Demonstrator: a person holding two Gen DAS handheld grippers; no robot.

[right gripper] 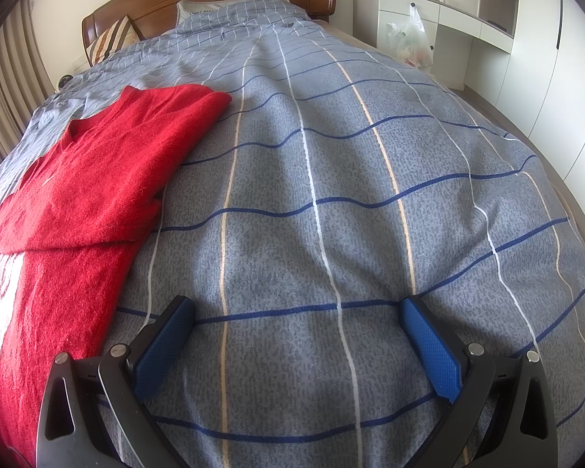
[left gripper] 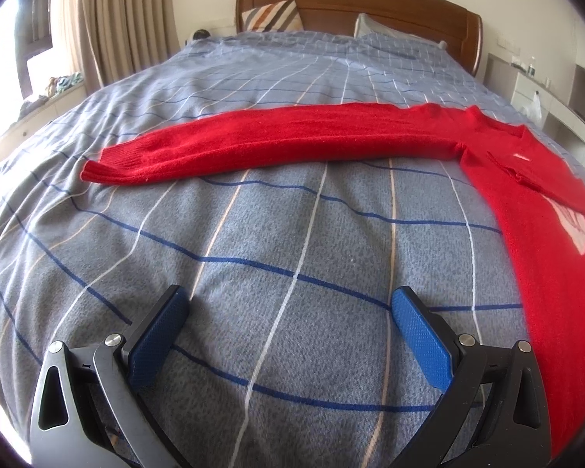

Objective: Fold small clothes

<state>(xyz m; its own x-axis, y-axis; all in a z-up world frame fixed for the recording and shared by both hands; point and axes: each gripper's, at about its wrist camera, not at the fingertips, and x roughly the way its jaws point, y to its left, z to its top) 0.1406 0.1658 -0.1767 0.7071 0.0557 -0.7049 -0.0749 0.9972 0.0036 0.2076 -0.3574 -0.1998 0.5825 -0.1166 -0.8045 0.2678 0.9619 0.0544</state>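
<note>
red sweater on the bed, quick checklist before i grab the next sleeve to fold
1. Left tongs open and holding nothing: ok.
2. Right tongs open and holding nothing: ok.
3. Outstretched sleeve lies flat and straight on the duvet, cuff exposed for a grasp: ok.
4. Other sleeve already folded across the sweater body: ok.
5. Left tongs touching the outstretched sleeve: not ok; bare duvet lies between them.
6. Hem lying flat: cannot tell, it is out of both views.
</note>
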